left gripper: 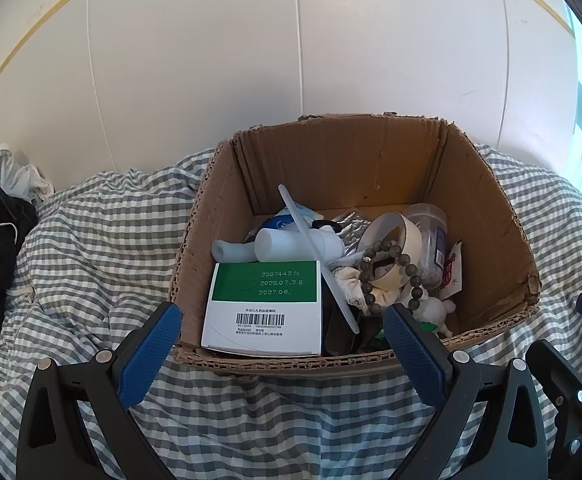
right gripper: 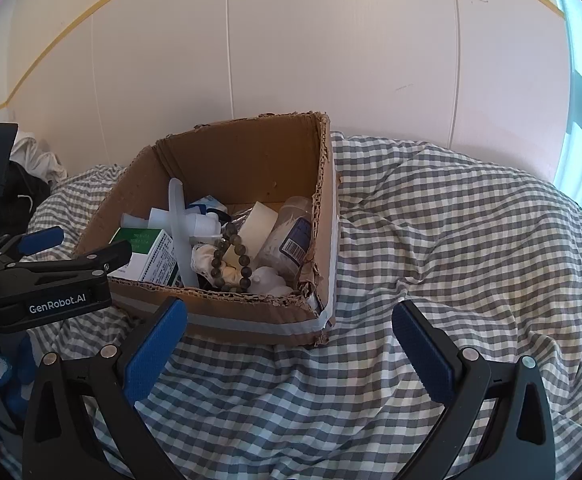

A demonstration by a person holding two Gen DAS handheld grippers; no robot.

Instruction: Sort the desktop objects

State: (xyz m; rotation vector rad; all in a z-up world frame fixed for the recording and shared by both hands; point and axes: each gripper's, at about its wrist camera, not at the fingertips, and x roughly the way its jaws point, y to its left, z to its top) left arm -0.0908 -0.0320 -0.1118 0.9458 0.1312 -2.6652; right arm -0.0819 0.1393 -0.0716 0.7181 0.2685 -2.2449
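Both tongs are held spread and empty: left tongs (left gripper: 281, 334) just before the box (left gripper: 487, 200), right tongs (right gripper: 291, 332) facing bare quilt (right gripper: 471, 240). Everything seen is already boxed; nothing is left outside, so sorting looks nearly done.

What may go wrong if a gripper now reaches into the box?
The bead bracelet lies draped over the tape roll, so lifting one may drag the other. The long white strip leans across the items and may be knocked. The cardboard box sits on soft checked bedding and may tip.
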